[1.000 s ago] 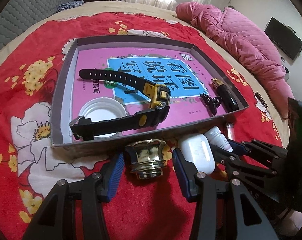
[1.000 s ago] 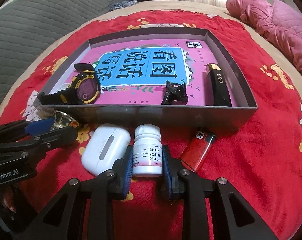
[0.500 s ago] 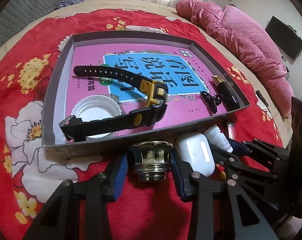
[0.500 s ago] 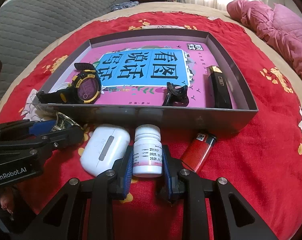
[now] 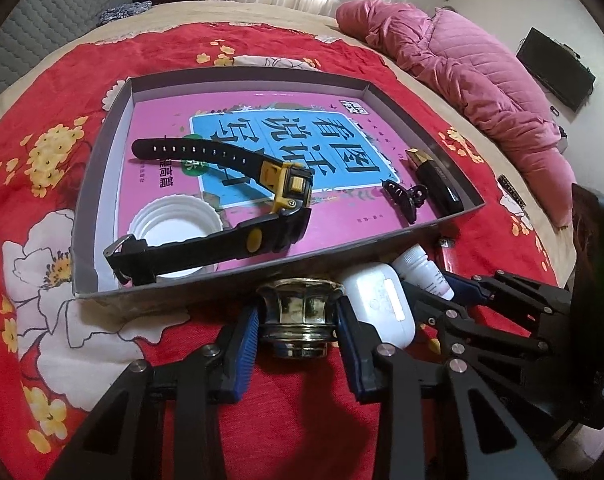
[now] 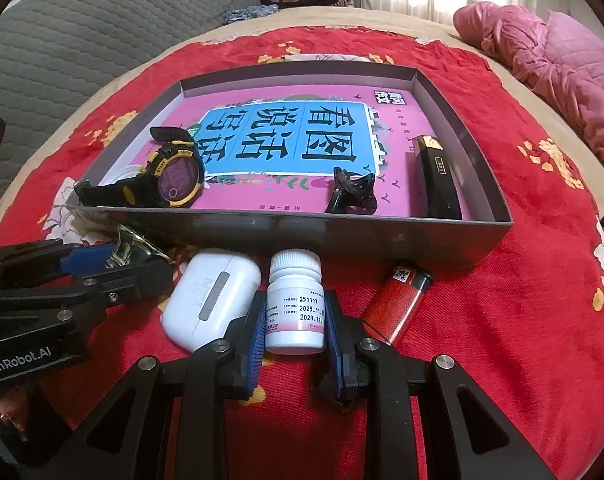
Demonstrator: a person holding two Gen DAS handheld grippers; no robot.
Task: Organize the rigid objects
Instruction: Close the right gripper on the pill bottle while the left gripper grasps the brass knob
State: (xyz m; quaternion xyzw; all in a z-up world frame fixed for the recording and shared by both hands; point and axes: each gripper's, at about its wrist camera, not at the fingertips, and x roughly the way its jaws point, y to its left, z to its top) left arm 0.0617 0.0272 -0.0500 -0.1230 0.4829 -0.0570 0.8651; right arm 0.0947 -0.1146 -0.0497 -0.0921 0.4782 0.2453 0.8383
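Fingers of the left gripper had just been closing and sat against both sides of the brass knob on the bed; fingers of the right gripper were clamped on the white pill bottle. Largest was the bed's red floral blanket, carrying the grey tray near its middle. Inside the tray lay a pink book, a black-and-yellow watch, a white lid, a black case and a black hair clip. Just outside the tray's near wall, beside the bottle, lay a white earbud case and a red lighter.
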